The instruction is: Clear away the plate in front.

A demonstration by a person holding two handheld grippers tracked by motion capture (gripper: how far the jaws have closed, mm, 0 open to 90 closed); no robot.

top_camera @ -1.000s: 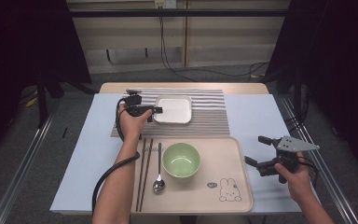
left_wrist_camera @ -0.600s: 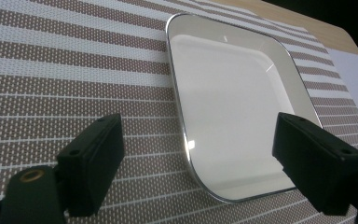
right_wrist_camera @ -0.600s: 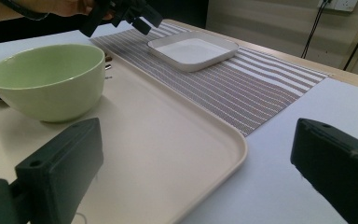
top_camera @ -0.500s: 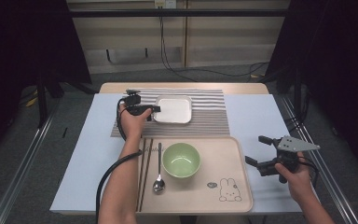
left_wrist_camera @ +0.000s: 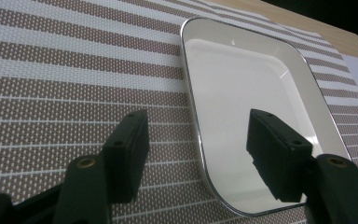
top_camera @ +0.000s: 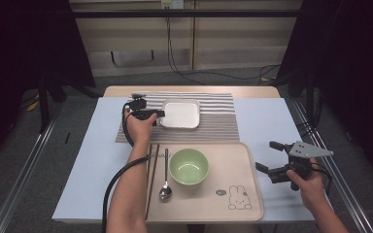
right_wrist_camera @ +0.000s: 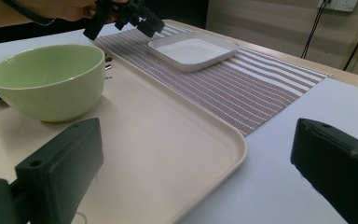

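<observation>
On the striped brown-and-white placemat (top_camera: 213,124) in the high view lies a shallow white square plate (top_camera: 180,115), the left gripper (top_camera: 158,113) at its left rim. The left gripper view has the jaws straddling that rim (left_wrist_camera: 200,140), just been closing, pads not yet pressing. It looks stiff, glossy, likely slippery and breakable; grip the raised lip squarely. Beside the placemat in the right gripper view, the right gripper (right_wrist_camera: 196,182) gapes wide, empty.
</observation>
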